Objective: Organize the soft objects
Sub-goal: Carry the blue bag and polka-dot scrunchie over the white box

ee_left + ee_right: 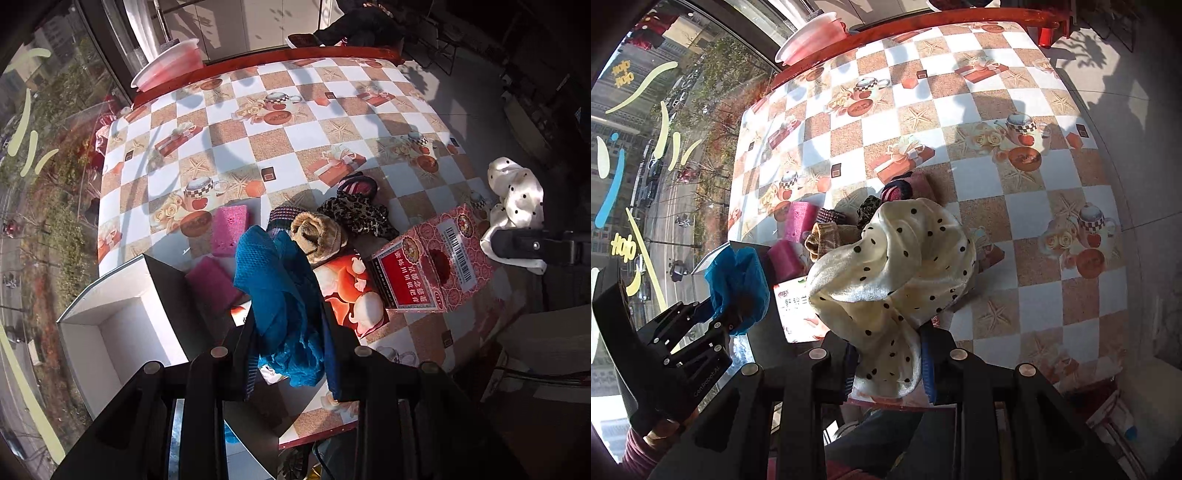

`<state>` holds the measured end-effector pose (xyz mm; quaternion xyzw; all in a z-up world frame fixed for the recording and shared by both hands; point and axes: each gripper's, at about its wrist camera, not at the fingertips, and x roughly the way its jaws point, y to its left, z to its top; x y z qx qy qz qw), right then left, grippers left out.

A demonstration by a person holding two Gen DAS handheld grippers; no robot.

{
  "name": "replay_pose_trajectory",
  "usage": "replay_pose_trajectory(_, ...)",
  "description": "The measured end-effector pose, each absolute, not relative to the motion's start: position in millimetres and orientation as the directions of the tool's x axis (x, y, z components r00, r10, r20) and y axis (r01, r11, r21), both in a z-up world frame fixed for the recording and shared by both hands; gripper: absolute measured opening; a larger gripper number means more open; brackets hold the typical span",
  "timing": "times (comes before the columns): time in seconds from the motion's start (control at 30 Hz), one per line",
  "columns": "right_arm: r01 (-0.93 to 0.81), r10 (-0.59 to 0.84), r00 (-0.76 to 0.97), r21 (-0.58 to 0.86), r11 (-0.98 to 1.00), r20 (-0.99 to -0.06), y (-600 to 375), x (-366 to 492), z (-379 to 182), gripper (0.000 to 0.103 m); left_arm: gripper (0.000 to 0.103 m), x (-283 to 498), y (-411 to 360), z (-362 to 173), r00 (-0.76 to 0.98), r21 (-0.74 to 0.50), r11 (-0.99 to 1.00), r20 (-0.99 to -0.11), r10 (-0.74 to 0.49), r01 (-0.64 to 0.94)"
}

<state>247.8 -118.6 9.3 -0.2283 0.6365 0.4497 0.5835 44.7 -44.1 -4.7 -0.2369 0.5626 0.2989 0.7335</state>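
Note:
My left gripper [291, 343] is shut on a blue mesh cloth [280, 291] and holds it above the table's near edge, just right of an open white box [122, 332]. My right gripper [890, 350] is shut on a cream polka-dot cloth [897, 262], which also shows at the right of the left wrist view [517, 199]. On the table lie a tan fuzzy roll [317, 232], a leopard-print scrunchie [354, 214], a dark striped band [354, 184] and two pink sponges [231, 230].
A red patterned carton [432, 269] and a flat red-and-white packet [351, 291] lie on the checkered tablecloth [258, 140]. A red basin [170, 64] stands at the far left edge. A window is on the left.

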Motion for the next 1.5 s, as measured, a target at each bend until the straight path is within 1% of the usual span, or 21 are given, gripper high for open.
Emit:
replay_pose_trajectory(0.1, -0.825, 0.233, -0.222, 0.310, 0.474, -0.947, -122, 228, 14, 0.030, 0.033, 30, -55, -3, 0.193, -0.016, 0.705, -0.966, 0.172, -0.709)
replay_pose_trajectory(0.33, -0.848, 0.204, -0.266, 0.329, 0.415, -0.942, -119, 178, 4, 0.030, 0.032, -7, -71, -3, 0.184, -0.022, 0.668, -0.967, 0.174, -0.744)
replay_pose_trajectory(0.63, -0.897, 0.150, -0.288, 0.322, 0.304, -0.946, -104, 124, -1, 0.030, 0.032, -49, -72, 2, 0.177, -0.018, 0.590, -0.961, 0.212, -0.807)
replay_pose_trajectory(1.07, -0.932, 0.102, -0.298, 0.312, 0.184, -0.949, -83, 79, -3, 0.030, 0.032, -96, -66, 4, 0.158, -0.026, 0.472, -0.957, 0.243, -0.881)
replay_pose_trajectory(1.5, -0.948, 0.067, -0.299, 0.304, 0.097, -0.952, -65, 51, -7, 0.030, 0.032, -126, -61, 2, 0.137, -0.032, 0.381, -0.958, 0.254, -0.924)
